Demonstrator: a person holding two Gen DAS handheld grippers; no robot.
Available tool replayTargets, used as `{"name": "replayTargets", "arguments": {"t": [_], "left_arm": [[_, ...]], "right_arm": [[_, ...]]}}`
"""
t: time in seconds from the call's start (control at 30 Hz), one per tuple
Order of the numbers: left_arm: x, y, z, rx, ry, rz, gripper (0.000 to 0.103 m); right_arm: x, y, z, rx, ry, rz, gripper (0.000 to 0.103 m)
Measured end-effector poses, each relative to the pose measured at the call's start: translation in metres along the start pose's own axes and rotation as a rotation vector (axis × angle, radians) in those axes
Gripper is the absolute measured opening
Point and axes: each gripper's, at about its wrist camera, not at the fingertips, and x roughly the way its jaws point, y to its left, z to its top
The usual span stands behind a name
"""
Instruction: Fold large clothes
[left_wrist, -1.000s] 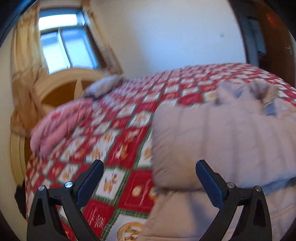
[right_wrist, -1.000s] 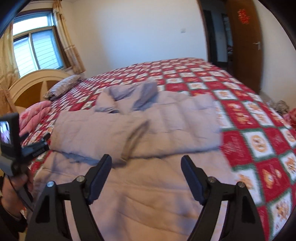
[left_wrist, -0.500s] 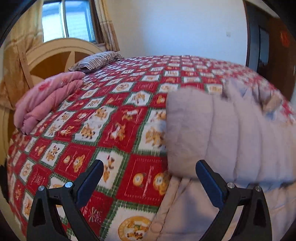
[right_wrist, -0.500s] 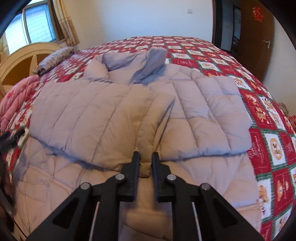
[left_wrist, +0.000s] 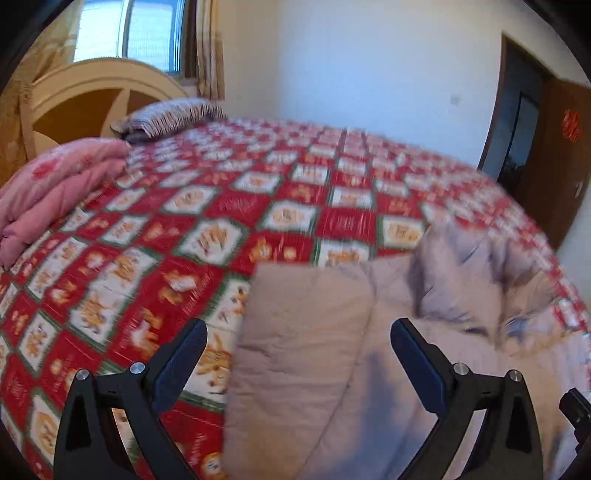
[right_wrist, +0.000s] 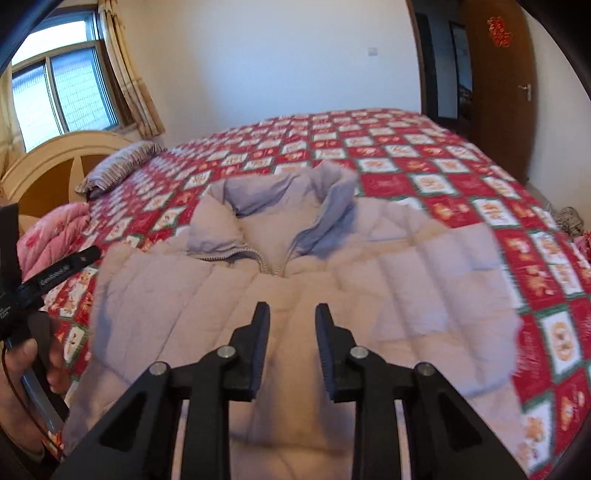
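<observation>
**Two sleeves folded in, right jaws parting**

Half a second ago the right gripper (right_wrist: 291, 347) had its jaws pinched together over the middle of the padded jacket (right_wrist: 295, 295); now they stand partly apart with a narrow gap, and nothing is visibly caught between them, so the fabric looks released. The left gripper (left_wrist: 299, 365) keeps its jaws spread wide, hovering over the jacket's folded left edge and holding nothing.

The jacket lies on the bed (right_wrist: 461, 155) near its front edge, collar toward the far side, both sleeves laid across the chest. That suggests the sleeve folds are done and a fold of the lower half up toward the collar is probably next.

No containers are in view. Near the headboard (left_wrist: 92, 96) sit a striped pillow (left_wrist: 173, 114) and a rolled pink quilt (left_wrist: 55, 184), well apart from the jacket.
</observation>
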Motion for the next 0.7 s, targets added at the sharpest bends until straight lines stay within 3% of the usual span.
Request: {"name": "replayTargets", "arguments": {"t": [0.1, 0.17, 0.33, 0.7], "left_arm": [[0.036, -0.006, -0.015, 0.028, 0.081, 0.049, 0.100], [0.051, -0.007, -0.026, 0.036, 0.111, 0.031, 0.100], [0.058, -0.004, -0.035, 0.015, 0.111, 0.011, 0.100], [0.068, -0.010, -0.036, 0.036, 0.146, 0.040, 0.102]], "right_arm": [[0.035, 0.004, -0.011, -0.023, 0.058, -0.024, 0.029], [0.045, -0.001, -0.020, -0.025, 0.076, -0.040, 0.026], [0.052, -0.004, -0.035, -0.052, 0.059, -0.052, 0.023], [0.064, -0.002, -0.036, -0.062, 0.074, -0.089, 0.022]]}}
